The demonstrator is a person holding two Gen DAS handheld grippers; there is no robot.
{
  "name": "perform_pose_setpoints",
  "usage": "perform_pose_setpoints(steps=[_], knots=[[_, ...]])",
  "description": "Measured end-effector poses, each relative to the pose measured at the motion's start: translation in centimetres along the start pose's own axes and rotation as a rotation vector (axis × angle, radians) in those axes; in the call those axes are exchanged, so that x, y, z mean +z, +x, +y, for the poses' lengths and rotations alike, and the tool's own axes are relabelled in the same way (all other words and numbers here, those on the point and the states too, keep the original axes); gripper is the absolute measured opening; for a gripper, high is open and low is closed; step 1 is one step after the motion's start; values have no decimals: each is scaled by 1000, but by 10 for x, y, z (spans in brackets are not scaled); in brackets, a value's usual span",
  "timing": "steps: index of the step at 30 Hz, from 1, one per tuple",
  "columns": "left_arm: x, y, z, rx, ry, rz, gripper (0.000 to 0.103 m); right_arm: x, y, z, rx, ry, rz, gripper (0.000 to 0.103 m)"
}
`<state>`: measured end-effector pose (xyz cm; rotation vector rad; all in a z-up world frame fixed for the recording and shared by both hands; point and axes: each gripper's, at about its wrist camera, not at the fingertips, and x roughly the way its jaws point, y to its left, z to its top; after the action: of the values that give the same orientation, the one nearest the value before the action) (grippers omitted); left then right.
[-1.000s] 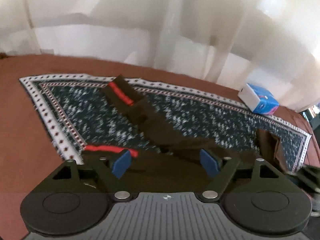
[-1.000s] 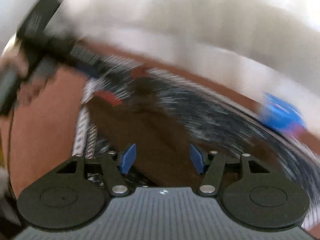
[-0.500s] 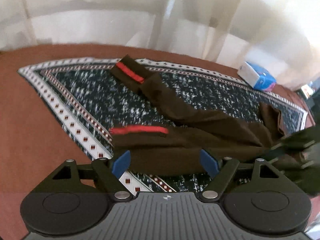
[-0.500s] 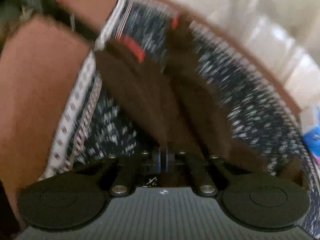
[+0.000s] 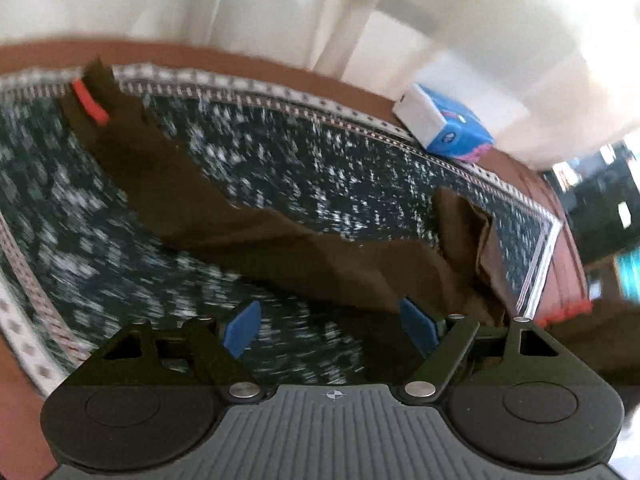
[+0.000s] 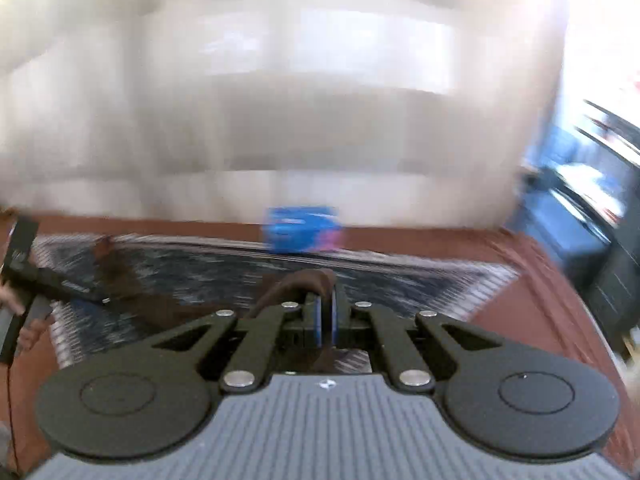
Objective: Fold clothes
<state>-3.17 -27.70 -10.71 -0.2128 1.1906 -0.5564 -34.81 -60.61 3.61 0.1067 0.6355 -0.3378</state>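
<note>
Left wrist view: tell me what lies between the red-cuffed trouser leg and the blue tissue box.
Only patterned mat lies between the brown trousers and the tissue box; its pale border runs just before the box. This shows in the left wrist view.

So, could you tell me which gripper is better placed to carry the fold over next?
Probably the right gripper: it is shut on the brown garment, with cloth bunched between its pads. The left gripper hangs open above the patterned mat, holding nothing.
</note>
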Motion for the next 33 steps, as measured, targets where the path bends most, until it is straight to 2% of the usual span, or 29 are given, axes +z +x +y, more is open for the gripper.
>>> perform_pose_setpoints(steps=[5, 7, 9, 10, 11, 13, 15, 17, 19, 22, 24, 26, 29, 30, 31, 33], knots=[[4, 30, -14, 57, -117, 20, 86, -28, -13, -49, -119, 131, 27, 5], [4, 37, -20, 69, -149, 25, 86, -41, -13, -63, -122, 173, 39, 5], [3, 41, -27, 76, -154, 6, 82, -50, -14, -75, -123, 197, 56, 5], [3, 43, -31, 79, -157, -3, 51, -54, -12, -81, -120, 211, 63, 5], [3, 44, -33, 80, -163, -17, 12, -58, -13, -87, -114, 228, 67, 5], [4, 39, -32, 66, -223, -52, 0, -63, -15, -95, -97, 258, 71, 5], [3, 18, -33, 54, -249, -126, 0, -64, -19, -103, -72, 283, 65, 5], [-1, -15, -37, 48, -226, -213, 0, -64, -24, -111, -59, 297, 59, 5], [-15, -33, -27, 80, -239, -223, 0, -68, -28, -123, -66, 330, 53, 5], [-36, -60, -11, 128, -257, -238, 0, -86, -24, -145, -114, 406, 91, 5], [-50, -78, -1, 161, -269, -248, 0, -106, -6, -158, -154, 441, 171, 6], [-64, -96, 9, 194, -281, -257, 0, -134, 18, -167, -169, 473, 289, 6], [-95, -88, 33, 322, -287, -172, 3, -174, 55, -168, -166, 504, 468, 7], [-102, -88, 42, 314, -294, -141, 8, -178, 58, -165, -164, 497, 497, 8], [-109, -92, 52, 288, -316, -113, 21, -182, 62, -161, -163, 489, 526, 10], [-111, -107, 51, 262, -297, -127, 24, -189, 68, -154, -161, 473, 579, 14]])
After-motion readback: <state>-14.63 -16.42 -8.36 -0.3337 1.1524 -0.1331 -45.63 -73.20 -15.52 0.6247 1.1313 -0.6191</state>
